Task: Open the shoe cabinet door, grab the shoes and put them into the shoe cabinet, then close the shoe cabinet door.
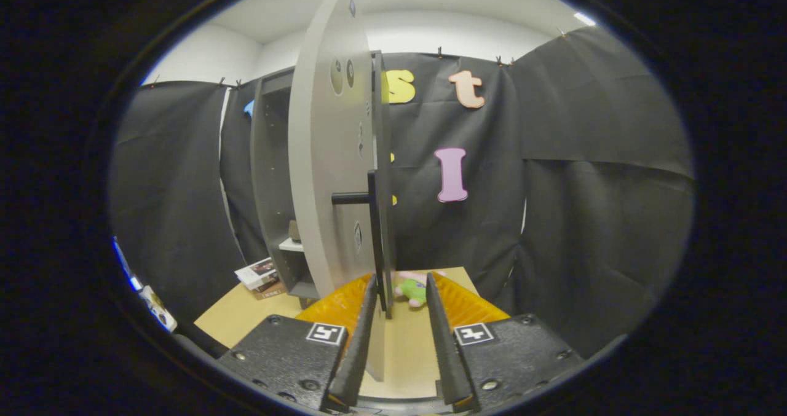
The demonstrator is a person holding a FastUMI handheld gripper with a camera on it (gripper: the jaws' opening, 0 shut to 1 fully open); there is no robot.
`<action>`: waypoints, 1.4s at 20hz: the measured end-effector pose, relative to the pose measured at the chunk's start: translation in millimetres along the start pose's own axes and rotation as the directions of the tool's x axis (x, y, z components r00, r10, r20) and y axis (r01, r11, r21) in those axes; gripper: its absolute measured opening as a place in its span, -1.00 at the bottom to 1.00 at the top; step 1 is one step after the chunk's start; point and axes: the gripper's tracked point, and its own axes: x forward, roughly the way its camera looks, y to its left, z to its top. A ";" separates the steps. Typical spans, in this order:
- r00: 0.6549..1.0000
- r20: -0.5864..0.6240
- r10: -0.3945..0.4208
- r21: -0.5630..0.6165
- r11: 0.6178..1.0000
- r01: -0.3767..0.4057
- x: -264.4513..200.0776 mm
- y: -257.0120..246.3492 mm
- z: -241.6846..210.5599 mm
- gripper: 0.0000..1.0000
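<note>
Black cloth lines the booth on all sides, with a white wall and ceiling above it. A light wooden worktop [246,317] carries the items.

The shoe cabinet [273,182] is a grey unit standing at the far left part of the worktop, against the cloth. Its interior is exposed, with a shelf at low level. A small dark object [295,231] rests on that shelf; its identity cannot be determined.

The cabinet door [329,158] is swung open and is seen almost edge-on, its inner grey face turned toward the left. A dark bar handle [373,238] runs vertically along the door's leading edge, held off by a short horizontal post.

The claw [399,293] is spread, with a clear gap between its two fingers. The lower end of the handle and the door's leading edge sit in that gap, close to the left finger [363,336]. Whether that finger touches the door cannot be determined. The right finger [439,336] stands apart from the door.

A green and pink shoe [413,290] lies on the worktop just ahead of the fingertips, beside the door edge and near the far edge of the worktop.

A small stack of books [261,278] lies on the worktop beside the cabinet's left base.
</note>
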 end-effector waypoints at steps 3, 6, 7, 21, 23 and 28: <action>1.000 0.010 -0.015 -0.012 1.000 0.015 -22.5 5.7 -7.0 0.55; 0.997 0.033 -0.066 -0.034 0.997 0.067 -46.1 12.3 -18.0 0.94; 0.997 0.030 -0.065 -0.036 0.997 0.066 -50.4 20.2 -25.9 0.96; 0.972 -0.205 0.112 -0.050 0.991 -0.124 18.3 187.5 -213.9 0.99; 0.963 -0.239 0.125 -0.034 0.990 -0.137 40.0 206.4 -239.8 0.98; 0.924 -0.338 0.180 0.022 0.983 -0.184 102.3 249.9 -306.7 0.99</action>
